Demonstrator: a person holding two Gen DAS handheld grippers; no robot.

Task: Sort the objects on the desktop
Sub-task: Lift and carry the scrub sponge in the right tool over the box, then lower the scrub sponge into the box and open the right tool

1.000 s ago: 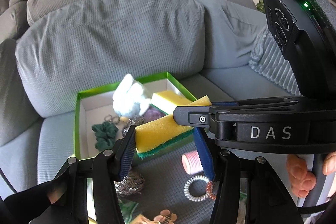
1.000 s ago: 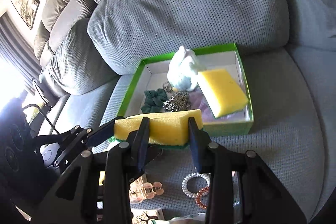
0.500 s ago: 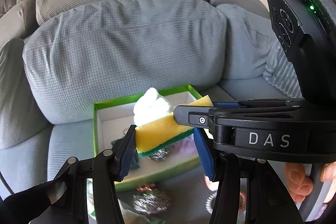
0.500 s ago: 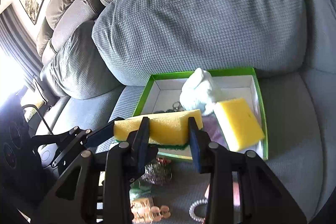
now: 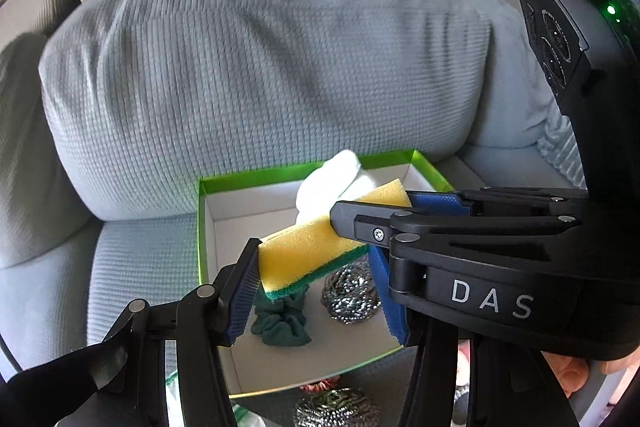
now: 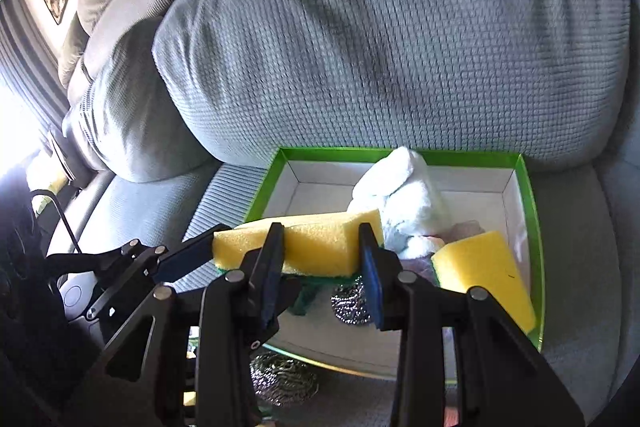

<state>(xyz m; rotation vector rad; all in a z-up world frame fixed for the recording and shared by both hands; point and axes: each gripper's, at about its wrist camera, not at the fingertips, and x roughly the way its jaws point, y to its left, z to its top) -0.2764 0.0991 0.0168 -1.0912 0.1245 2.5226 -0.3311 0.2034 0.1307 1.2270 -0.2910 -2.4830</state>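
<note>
Both hand-held grippers, left (image 5: 316, 275) and right (image 6: 320, 267), clamp one sponge (image 6: 316, 241) above the box (image 6: 532, 227).

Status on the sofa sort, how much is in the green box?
Done: green box already holds a sponge, white cloth, scrunchie, steel scourer. In hand: both grippers clamp a second sponge over the box. Left: another scourer outside.
</note>
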